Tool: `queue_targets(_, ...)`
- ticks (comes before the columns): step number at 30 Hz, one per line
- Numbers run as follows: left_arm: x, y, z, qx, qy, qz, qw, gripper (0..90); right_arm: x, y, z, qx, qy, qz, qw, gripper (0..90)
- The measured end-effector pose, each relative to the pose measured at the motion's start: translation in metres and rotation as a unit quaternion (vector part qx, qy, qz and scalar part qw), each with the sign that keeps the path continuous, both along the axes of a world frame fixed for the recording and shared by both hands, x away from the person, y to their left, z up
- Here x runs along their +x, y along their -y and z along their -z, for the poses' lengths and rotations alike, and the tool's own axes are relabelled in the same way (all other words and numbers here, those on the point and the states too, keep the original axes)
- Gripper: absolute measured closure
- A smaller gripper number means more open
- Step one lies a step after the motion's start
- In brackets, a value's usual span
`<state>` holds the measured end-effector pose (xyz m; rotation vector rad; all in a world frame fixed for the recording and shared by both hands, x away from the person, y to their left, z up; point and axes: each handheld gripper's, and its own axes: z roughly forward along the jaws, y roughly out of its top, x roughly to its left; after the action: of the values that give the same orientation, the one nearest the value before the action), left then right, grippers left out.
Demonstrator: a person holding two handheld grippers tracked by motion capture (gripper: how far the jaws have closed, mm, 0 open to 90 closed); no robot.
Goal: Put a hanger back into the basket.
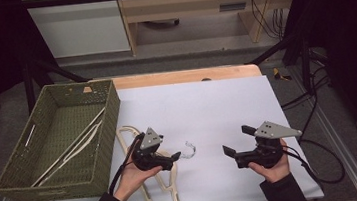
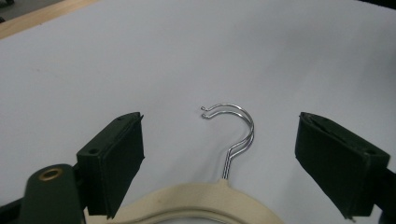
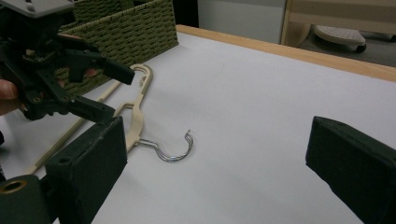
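Two cream hangers (image 1: 162,182) lie stacked on the white sheet (image 1: 217,106) just right of the green woven basket (image 1: 110,112), their wire hooks (image 2: 236,133) pointing toward the sheet's middle. The left gripper (image 2: 219,158) hovers low over the hanger neck, jaws apart on either side of the hooks without touching. The right gripper (image 3: 215,177), jaws wide apart and empty, stands well clear to the right.

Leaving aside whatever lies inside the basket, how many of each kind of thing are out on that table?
Green woven basket: 1
Cream hangers: 2, stacked, judging by the doubled wire hook
Hand-held grippers: 2, the left gripper and the right gripper
Total: 5
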<state>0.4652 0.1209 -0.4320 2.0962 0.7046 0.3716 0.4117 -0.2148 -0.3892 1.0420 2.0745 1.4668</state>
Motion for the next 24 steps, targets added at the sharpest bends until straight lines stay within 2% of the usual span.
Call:
queue_targets(5, 0.002, 0.006, 0.008, 0.019, -0.010, 0.006, 0.9998, 18.2, 0.000, -0.001, 0.000, 0.000, -0.001, -0.002, 1.0000, 6.0)
queue_targets(8, 0.005, 0.009, 0.013, 0.023, -0.016, 0.007, 0.9996, 23.0, 0.000, -0.001, 0.001, 0.000, -0.001, -0.002, 1.0000, 6.0)
queue_targets(10, 0.008, 0.011, 0.017, 0.033, -0.023, 0.009, 0.9991, 25.8, 0.000, -0.001, 0.001, 0.001, -0.004, -0.003, 1.0000, 6.0)
queue_targets(12, 0.011, 0.013, 0.021, 0.045, -0.025, 0.009, 0.9986, 28.2, 0.000, -0.001, 0.001, 0.002, -0.005, -0.002, 1.0000, 6.0)
queue_targets(15, 0.013, 0.016, 0.027, 0.064, -0.015, 0.002, 0.9978, 34.3, 0.000, -0.001, 0.001, 0.001, -0.006, -0.006, 1.0000, 6.1)
queue_targets(18, 0.017, 0.016, 0.030, 0.062, -0.016, 0.006, 0.9979, 41.2, 0.000, -0.001, 0.001, 0.001, -0.002, -0.006, 1.0000, 6.1)
queue_targets(22, 0.016, 0.018, 0.032, 0.066, -0.007, 0.018, 0.9976, 48.5, 0.000, -0.001, 0.000, 0.003, -0.004, -0.006, 1.0000, 6.3)
queue_targets(24, 0.017, 0.018, 0.032, 0.068, -0.024, 0.019, 0.9972, 49.4, 0.000, -0.001, 0.000, 0.003, -0.006, -0.008, 0.9999, 6.3)
